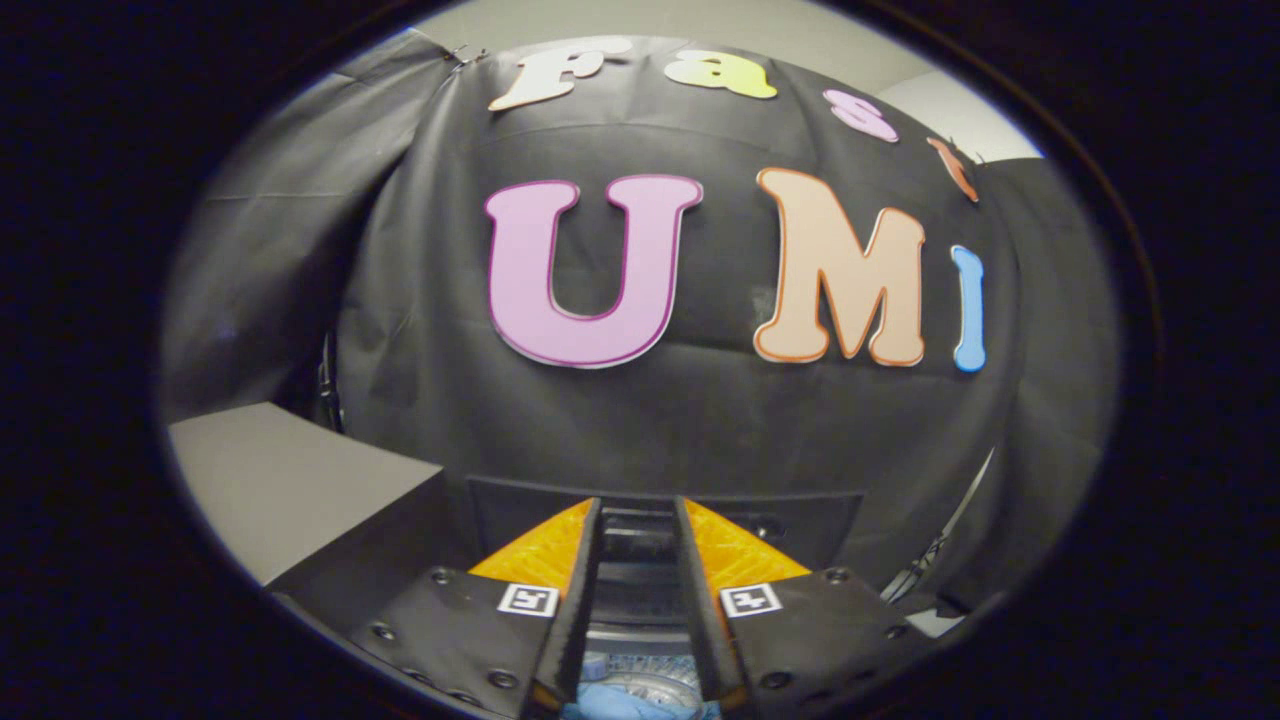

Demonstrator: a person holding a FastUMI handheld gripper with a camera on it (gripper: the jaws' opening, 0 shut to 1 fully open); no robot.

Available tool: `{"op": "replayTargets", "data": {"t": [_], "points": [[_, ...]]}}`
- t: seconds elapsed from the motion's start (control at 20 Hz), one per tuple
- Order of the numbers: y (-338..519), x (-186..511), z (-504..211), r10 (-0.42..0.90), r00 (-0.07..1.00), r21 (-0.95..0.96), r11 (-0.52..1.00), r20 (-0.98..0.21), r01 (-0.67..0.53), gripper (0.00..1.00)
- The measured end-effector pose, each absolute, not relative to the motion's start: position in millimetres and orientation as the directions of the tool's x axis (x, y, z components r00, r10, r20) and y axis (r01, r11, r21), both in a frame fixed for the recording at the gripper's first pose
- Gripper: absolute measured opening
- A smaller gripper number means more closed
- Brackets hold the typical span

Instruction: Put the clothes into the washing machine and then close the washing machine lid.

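Gripper (637,520) held w/ fingers parted, nothing clenched; blue cloth (625,703) seen low between them; dark machine (660,515) just ahead; grey surface (290,480) beside.

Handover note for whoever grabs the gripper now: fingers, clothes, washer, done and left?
Gripper: fingers apart with a narrow gap, gripping nothing, pointing at the booth wall.
Washing machine: dark panel just ahead of the fingers; what looks like its tub sits low between them.
Clothes: blue cloth low between the fingers, seemingly in the tub.
Done: clothes look loaded.
Left: lid can't be made out; probably closing it remains.
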State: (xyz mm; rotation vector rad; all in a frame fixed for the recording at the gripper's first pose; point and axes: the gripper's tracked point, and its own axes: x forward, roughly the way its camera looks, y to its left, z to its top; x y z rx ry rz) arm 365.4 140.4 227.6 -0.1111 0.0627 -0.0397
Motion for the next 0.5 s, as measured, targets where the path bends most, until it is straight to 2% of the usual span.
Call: {"op": "replayTargets", "data": {"t": [0.5], "points": [[128.6, 475.5, 193.1, -0.125, 0.985, -0.147, 0.983, -0.118, 0.107, 0.76]]}}
